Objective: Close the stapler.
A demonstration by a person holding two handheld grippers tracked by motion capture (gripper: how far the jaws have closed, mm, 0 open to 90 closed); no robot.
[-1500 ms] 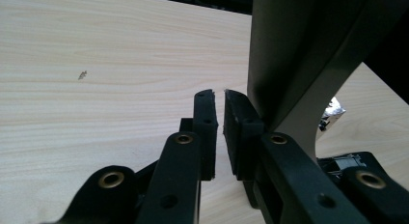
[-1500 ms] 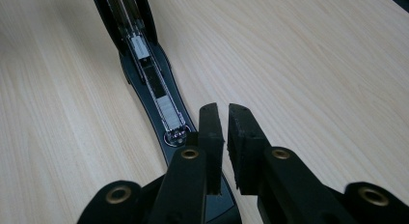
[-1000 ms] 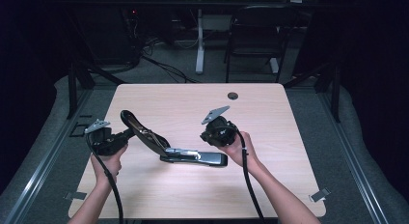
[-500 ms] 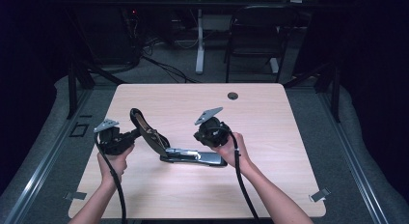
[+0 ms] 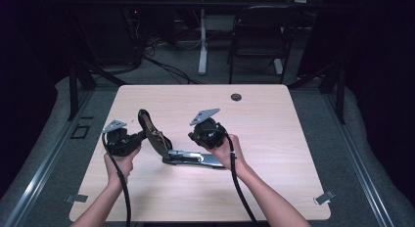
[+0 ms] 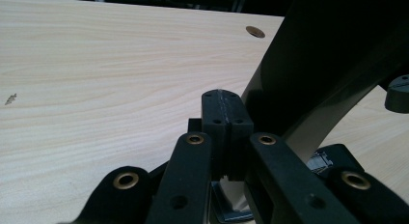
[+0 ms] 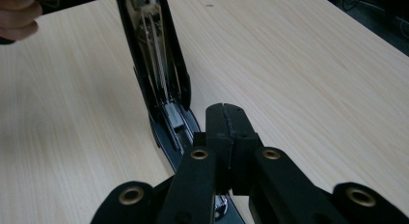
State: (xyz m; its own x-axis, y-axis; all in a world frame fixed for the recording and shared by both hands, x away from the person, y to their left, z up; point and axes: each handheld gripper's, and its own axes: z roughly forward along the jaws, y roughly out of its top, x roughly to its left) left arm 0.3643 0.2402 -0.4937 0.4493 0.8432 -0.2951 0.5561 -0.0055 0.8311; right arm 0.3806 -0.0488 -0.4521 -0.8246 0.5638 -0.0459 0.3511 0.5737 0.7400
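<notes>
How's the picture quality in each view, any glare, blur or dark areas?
High view: table evenly lit, surroundings nearly black, detail soft. Left gripper view: the stapler looms as a dark, unfocused mass; wood grain sharp. Right gripper view: glare on the stapler's metal channel, near hand-held gripper slightly soft.

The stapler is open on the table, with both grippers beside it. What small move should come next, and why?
Probably the left gripper should push the raised top arm down toward the base. The stapler stands hinged open, its staple channel exposed, while the right gripper, shut, seems to be steadying the base on the table.
</notes>
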